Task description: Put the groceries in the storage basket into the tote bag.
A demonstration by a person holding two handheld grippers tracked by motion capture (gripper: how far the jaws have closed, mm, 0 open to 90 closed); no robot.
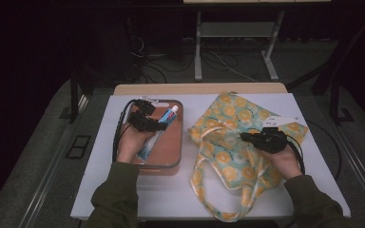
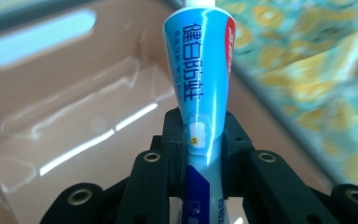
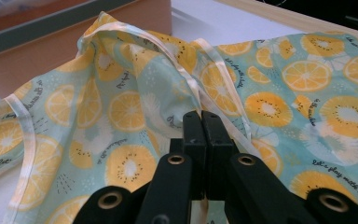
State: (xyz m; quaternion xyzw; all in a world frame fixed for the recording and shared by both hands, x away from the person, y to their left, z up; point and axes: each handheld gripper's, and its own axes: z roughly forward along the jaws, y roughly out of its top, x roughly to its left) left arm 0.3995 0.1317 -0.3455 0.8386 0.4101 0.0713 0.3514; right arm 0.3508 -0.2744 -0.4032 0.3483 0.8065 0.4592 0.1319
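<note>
The white table (image 1: 171, 194) carries a fabric bag (image 1: 233, 142) printed with orange slices and, just beside it on the left, a brown plastic bin (image 1: 171, 164). The right gripper (image 1: 247, 137) rests on the bag, its jaws fully closed and pinching the fabric near the opening. The left gripper (image 1: 164, 126) is above the bin, its jaws clamped on the lower body of a blue-and-white toothpaste tube (image 2: 203, 88), which points cap-end away from the hand.

Recommended procedure: keep the bag edge raised so that the mouth gapes, carry the tube clear of the bin wall, and insert it cap first. Maintain a firm grip; the tube is smooth and tapers.

Markings: the tube bears white Chinese characters. The bag print reads "Let's play with a".
</note>
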